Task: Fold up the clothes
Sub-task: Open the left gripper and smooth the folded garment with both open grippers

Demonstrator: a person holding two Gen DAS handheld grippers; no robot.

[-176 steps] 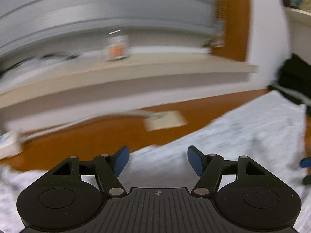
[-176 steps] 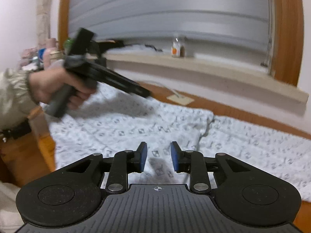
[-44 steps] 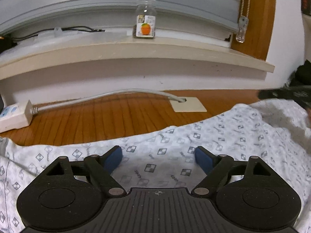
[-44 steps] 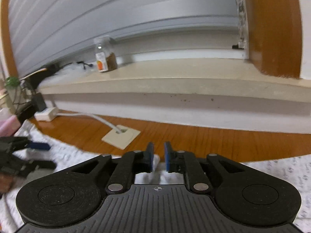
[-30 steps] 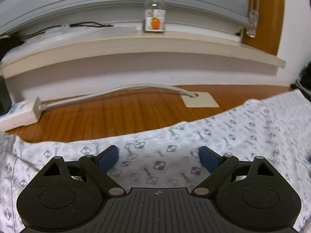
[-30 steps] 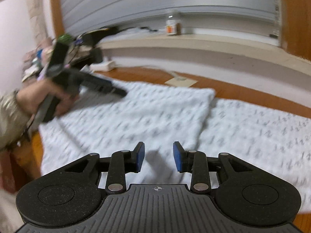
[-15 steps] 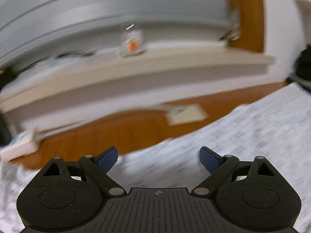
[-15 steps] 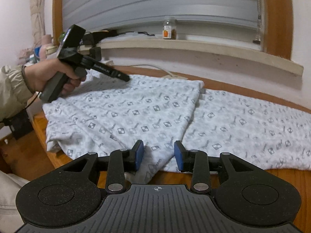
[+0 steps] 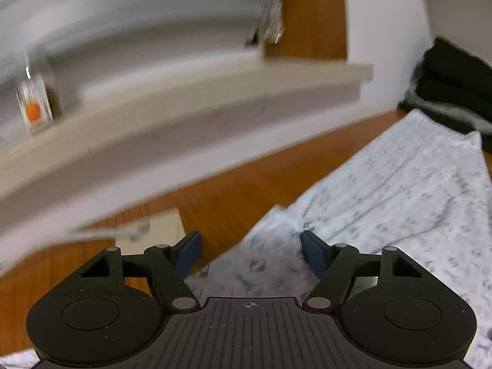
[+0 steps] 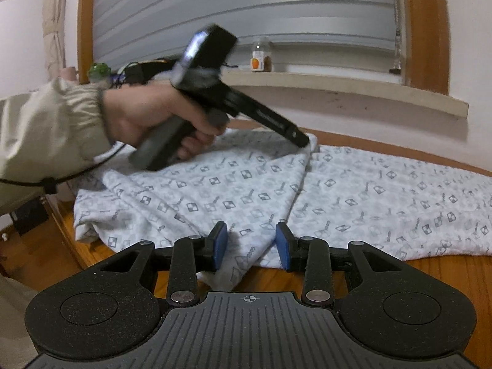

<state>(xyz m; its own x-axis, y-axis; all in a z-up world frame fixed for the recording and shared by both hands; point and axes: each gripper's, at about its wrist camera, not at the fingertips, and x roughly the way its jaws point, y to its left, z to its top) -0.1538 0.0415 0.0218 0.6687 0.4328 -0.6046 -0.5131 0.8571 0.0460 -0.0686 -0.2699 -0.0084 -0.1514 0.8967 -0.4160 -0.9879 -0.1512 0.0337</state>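
A white garment with a small grey checker print [image 10: 215, 184] lies spread on the wooden table [image 10: 430, 273], its left half folded over the middle. The left gripper [image 9: 250, 247] hovers over the fold's far corner [image 9: 276, 215]. Its jaws are closing, the corner lies between them, and the pads are clear of the cloth. From the right wrist view, a hand [image 10: 144, 117] holds that left gripper [image 10: 303, 140], its tip at the far corner. My right gripper [image 10: 251, 241] stands open at the near edge, the fold's hem below its blue pads [image 10: 220, 241].
A window sill [image 10: 338, 84] runs along the back with a small jar [image 10: 260, 58] on it. A dark pile of clothes [image 9: 455, 92] lies at the far right. A pale cable plate [image 9: 153, 227] sits on the table behind the garment.
The left gripper has swept right along the garment's far edge to the folded corner, and its jaws have narrowed. The right gripper has stayed at the near edge.
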